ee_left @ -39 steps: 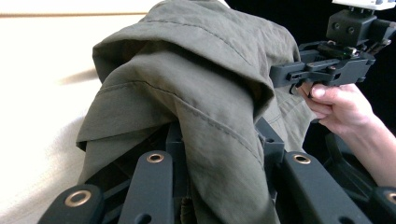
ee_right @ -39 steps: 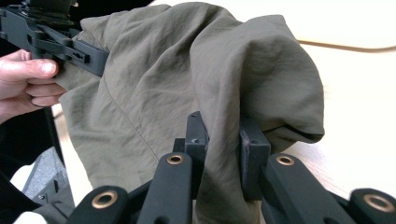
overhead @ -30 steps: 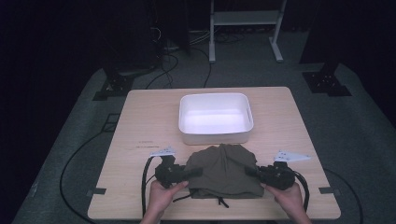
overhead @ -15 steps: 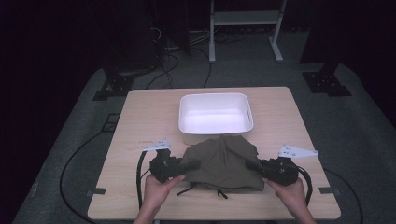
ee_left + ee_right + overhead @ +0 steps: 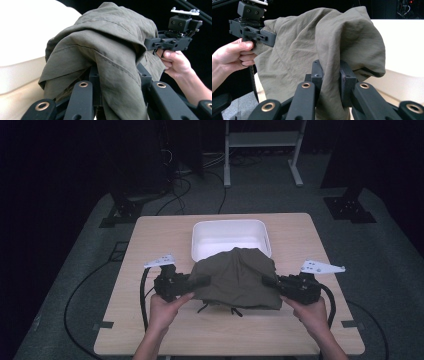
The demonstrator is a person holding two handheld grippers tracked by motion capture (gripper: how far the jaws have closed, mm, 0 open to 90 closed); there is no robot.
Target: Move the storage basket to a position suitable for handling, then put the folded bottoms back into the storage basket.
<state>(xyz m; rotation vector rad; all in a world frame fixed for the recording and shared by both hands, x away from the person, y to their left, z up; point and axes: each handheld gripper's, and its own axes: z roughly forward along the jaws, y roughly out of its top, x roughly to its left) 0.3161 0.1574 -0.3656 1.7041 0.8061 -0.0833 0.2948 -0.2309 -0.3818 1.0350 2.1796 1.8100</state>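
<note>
— What was the cloth like?

— An olive-green garment (image 5: 235, 277), thin woven fabric with stitched seams and soft creases, bunched into a hump. A dark drawstring dangled from its near edge. It hung lifted over the near half of the table (image 5: 150, 330), its far edge overlapping the white tray (image 5: 200, 235).

— And the tongs?

— The left gripper (image 5: 202, 281) pinched the garment's left edge, the right gripper (image 5: 267, 281) its right edge; in each gripper view the fabric was clamped between the black jaws and draped over them. Both were matte black plastic with brass-coloured rivets, each topped by a pale three-cornered plate and trailing a black cable.

— The surroundings?

— The table was pale wood grain with rounded corners. The tray was a smooth rectangular tub with rounded corners. The floor (image 5: 90, 270) was grey carpet; cables ran across it, and dark stands and a white metal frame (image 5: 260, 150) stood in a dim room.
</note>
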